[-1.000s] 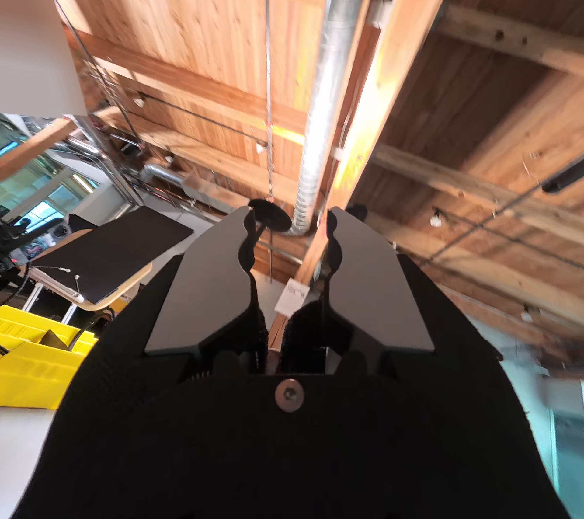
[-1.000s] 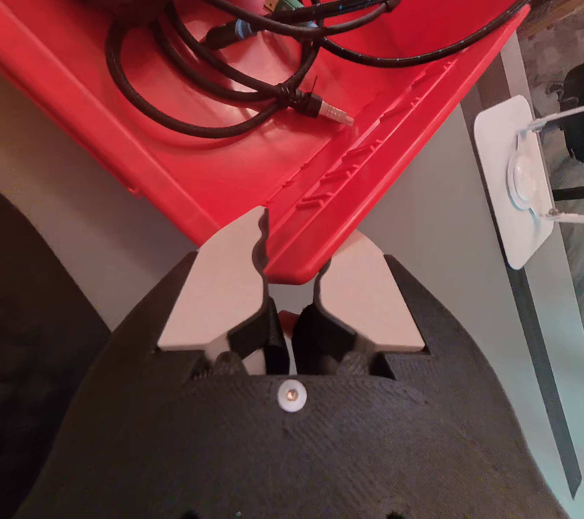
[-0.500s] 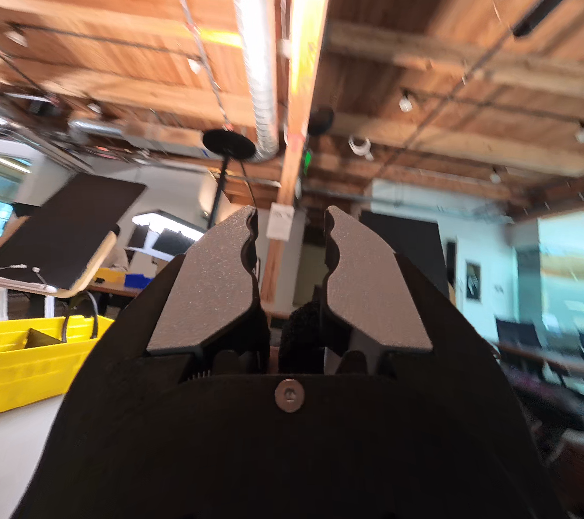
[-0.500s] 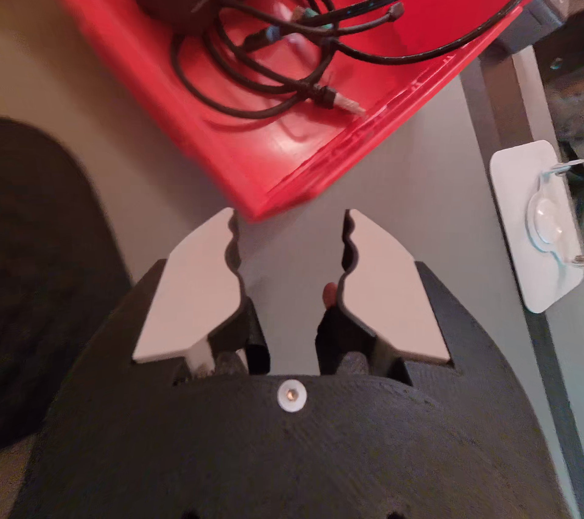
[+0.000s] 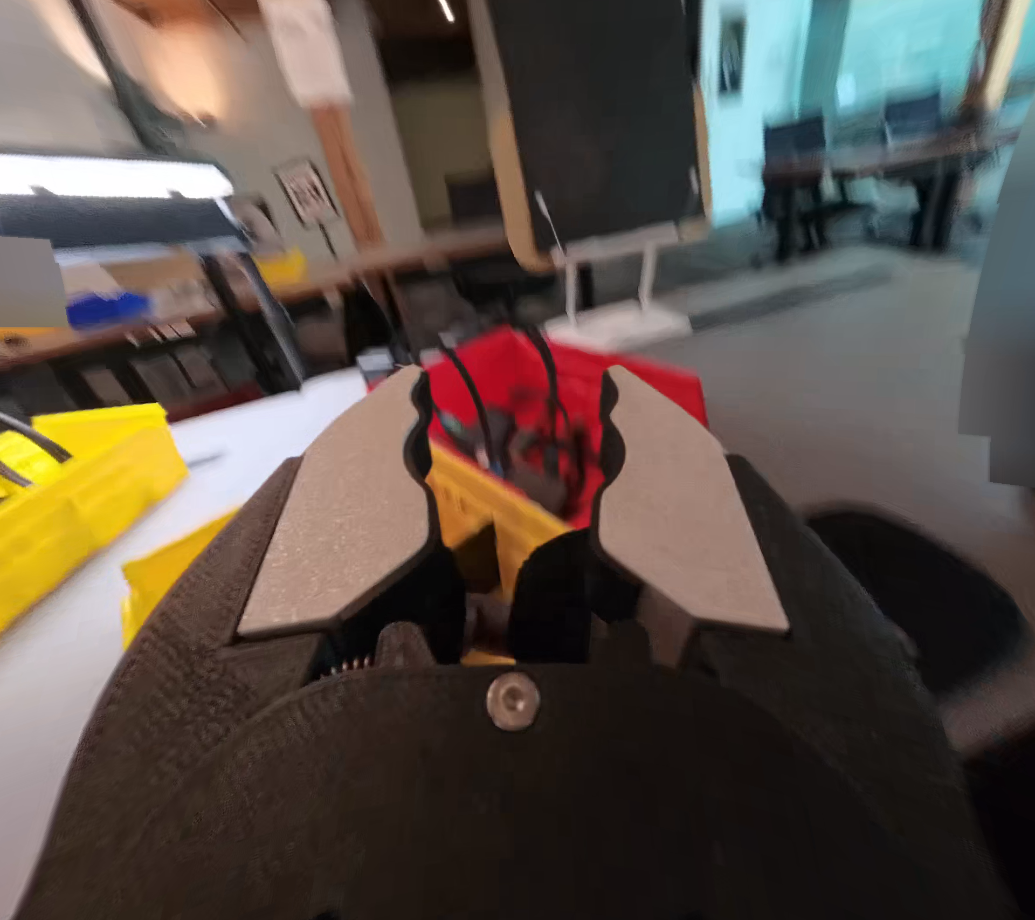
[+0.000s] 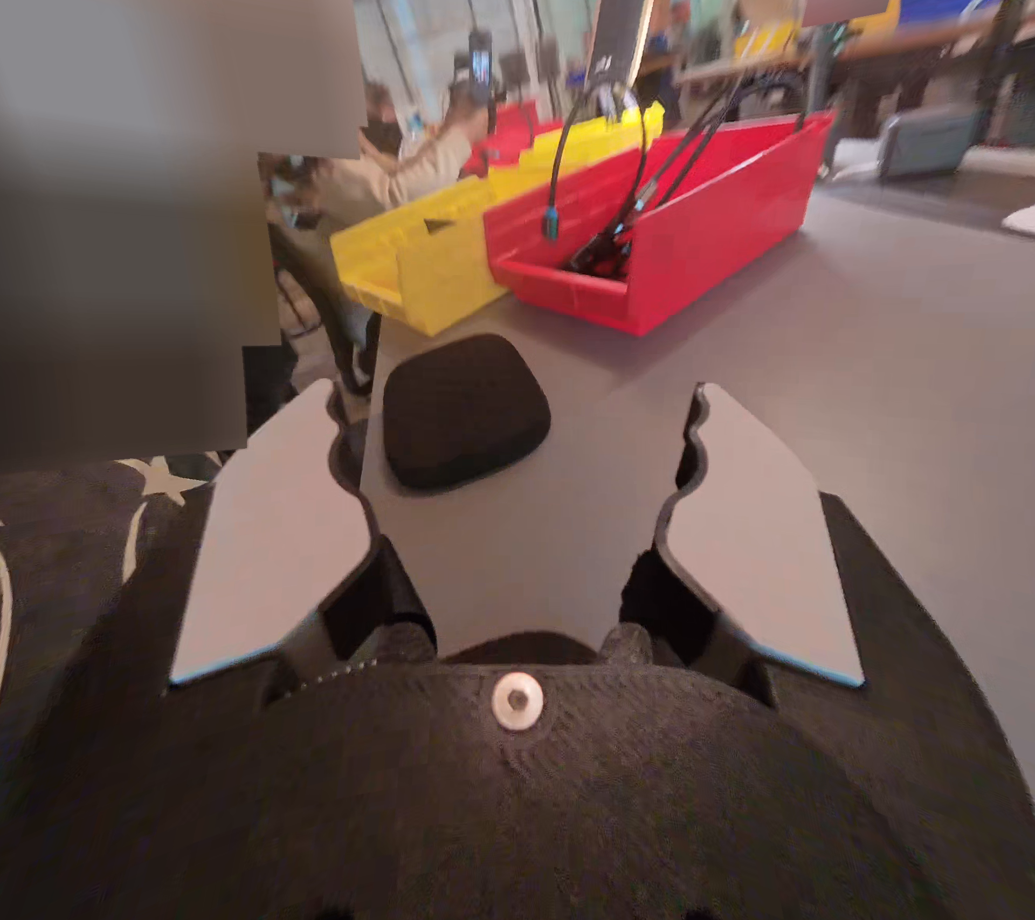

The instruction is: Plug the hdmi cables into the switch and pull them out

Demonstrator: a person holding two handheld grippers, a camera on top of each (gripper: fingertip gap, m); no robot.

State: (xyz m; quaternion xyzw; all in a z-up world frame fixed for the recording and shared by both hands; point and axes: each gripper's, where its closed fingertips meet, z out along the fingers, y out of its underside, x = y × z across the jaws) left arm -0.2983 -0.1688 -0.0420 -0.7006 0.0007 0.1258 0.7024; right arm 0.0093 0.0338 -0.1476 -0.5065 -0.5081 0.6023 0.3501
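Right wrist view: the right gripper point(image 6: 512, 445) gapes wide and empty, the red plastic bin point(image 6: 728, 243) of black braided cables point(image 6: 560, 148) well ahead; the half-open, empty left gripper point(image 5: 512, 422) looks nearer.

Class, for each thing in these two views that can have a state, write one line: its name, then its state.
Left hand-held gripper: open, empty, view blurred.
Right hand-held gripper: wide open, empty, above the table.
Red bin: upright on the table, holding cables.
Cables: loose, arching over the bin rim, ungripped.
Yellow bin: upright, beside the red bin.
Black pad: lying flat on the table.
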